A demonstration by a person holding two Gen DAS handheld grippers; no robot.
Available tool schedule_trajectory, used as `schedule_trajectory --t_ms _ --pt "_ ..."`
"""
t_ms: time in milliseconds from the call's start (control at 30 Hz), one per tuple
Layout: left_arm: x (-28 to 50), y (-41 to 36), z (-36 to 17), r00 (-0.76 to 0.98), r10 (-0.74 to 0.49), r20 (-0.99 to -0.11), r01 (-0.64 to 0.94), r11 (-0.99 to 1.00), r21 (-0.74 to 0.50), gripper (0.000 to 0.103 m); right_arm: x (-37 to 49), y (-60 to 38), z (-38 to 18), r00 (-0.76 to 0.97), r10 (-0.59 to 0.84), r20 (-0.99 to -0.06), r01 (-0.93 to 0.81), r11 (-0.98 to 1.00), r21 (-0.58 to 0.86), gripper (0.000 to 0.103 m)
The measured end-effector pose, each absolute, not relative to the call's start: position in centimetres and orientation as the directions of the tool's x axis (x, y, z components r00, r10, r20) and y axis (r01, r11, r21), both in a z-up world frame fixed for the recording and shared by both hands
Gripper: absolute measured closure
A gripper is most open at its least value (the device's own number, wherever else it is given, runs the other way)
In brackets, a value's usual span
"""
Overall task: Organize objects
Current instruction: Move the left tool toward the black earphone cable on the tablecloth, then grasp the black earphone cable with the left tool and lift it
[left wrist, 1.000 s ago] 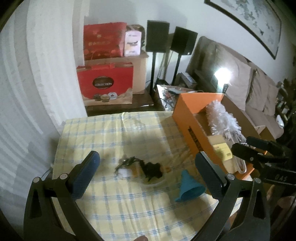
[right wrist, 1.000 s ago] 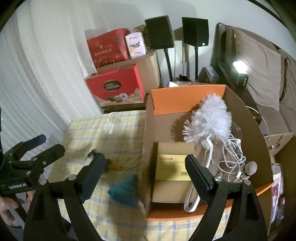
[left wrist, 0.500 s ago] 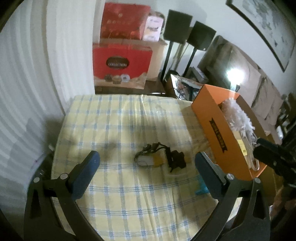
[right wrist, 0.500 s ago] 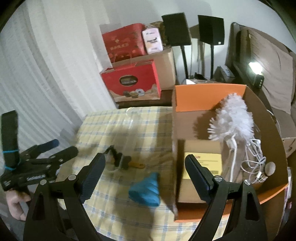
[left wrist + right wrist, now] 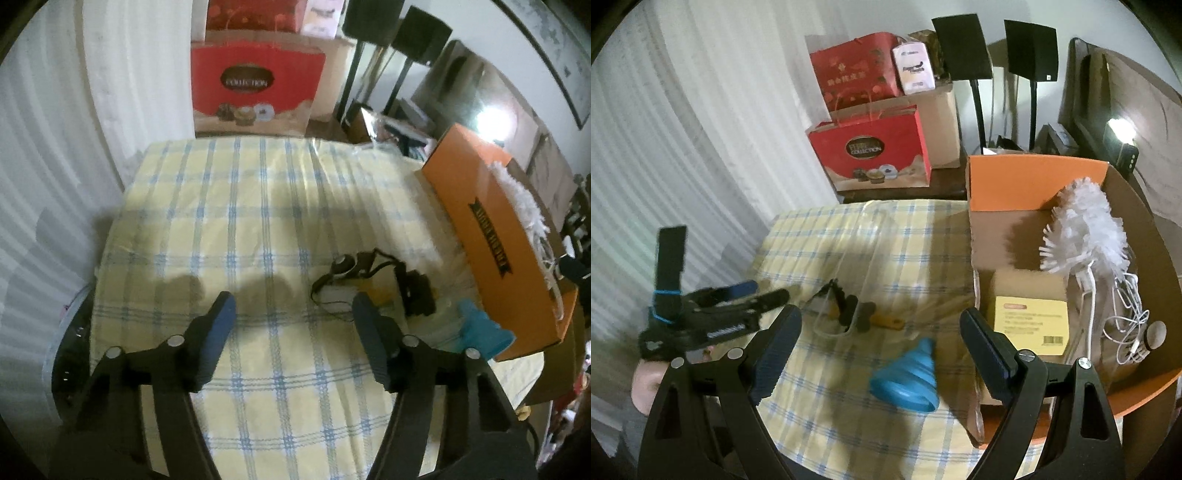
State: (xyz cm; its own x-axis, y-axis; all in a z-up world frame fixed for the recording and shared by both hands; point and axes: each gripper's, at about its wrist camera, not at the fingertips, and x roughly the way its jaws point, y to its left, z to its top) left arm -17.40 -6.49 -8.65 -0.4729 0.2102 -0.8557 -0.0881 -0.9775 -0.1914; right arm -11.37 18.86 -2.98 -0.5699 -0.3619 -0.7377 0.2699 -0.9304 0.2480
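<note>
A clear bag of small items with black cords (image 5: 365, 284) (image 5: 842, 310) lies on the checked tablecloth (image 5: 240, 221). A blue folding funnel (image 5: 480, 328) (image 5: 908, 376) lies beside the orange cardboard box (image 5: 495, 236) (image 5: 1030, 181). The box holds a white brush (image 5: 1086, 225), a white cable (image 5: 1123, 325) and a brown carton with a yellow label (image 5: 1030, 325). My left gripper (image 5: 291, 310) is open and empty, just left of the bag; it also shows in the right wrist view (image 5: 738, 295). My right gripper (image 5: 879, 343) is open and empty above the funnel.
Red gift bags (image 5: 868, 155) and a cardboard box (image 5: 942, 122) stand behind the table. Two black speakers on stands (image 5: 997, 48) and a sofa (image 5: 1126, 103) are at the back right. White curtains (image 5: 55, 129) hang on the left.
My left gripper has moved left and lower toward the table, with its jaws narrower. My right gripper has drawn back, so the funnel and bag sit nearer the middle of its view.
</note>
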Motion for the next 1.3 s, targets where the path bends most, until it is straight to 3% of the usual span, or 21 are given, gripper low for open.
schedule_trajectory --t_ms 167,300,600,933,1200,1300 --pt "-17.9 -6.0 -9.9 -0.453 0.232 -0.861 -0.092 -0.973 -0.214 0.043 -11.4 18.6 -3.2 -0.564 -0.366 -0.741 0.277 -0.928 0.248 0.014" --pt "-18.4 -5.7 -10.5 -0.438 0.228 -0.87 -0.081 -0.973 -0.214 0.062 -11.5 18.4 -3.6 -0.555 -0.366 -0.747 0.278 -0.928 0.248 0.014" --pt "-18.1 -6.4 -9.4 -0.457 0.27 -0.848 -0.054 -0.96 -0.276 0.055 -11.5 18.5 -3.8 -0.549 -0.367 -0.751 0.279 -0.927 0.249 0.014" --pt "-17.6 -4.7 -9.2 -0.44 0.268 -0.857 -0.078 -0.962 -0.261 0.057 -11.6 18.6 -4.3 -0.54 -0.374 -0.754 0.277 -0.925 0.26 0.014" --pt "-18.4 -5.1 -10.2 -0.42 0.284 -0.862 -0.056 -0.956 -0.288 0.098 -11.4 18.9 -4.1 -0.547 -0.37 -0.751 0.27 -0.927 0.261 0.014" --pt "-18.6 -5.5 -10.1 -0.421 0.307 -0.853 -0.051 -0.948 -0.315 0.102 -11.4 19.1 -4.2 -0.548 -0.371 -0.749 0.263 -0.927 0.266 0.014"
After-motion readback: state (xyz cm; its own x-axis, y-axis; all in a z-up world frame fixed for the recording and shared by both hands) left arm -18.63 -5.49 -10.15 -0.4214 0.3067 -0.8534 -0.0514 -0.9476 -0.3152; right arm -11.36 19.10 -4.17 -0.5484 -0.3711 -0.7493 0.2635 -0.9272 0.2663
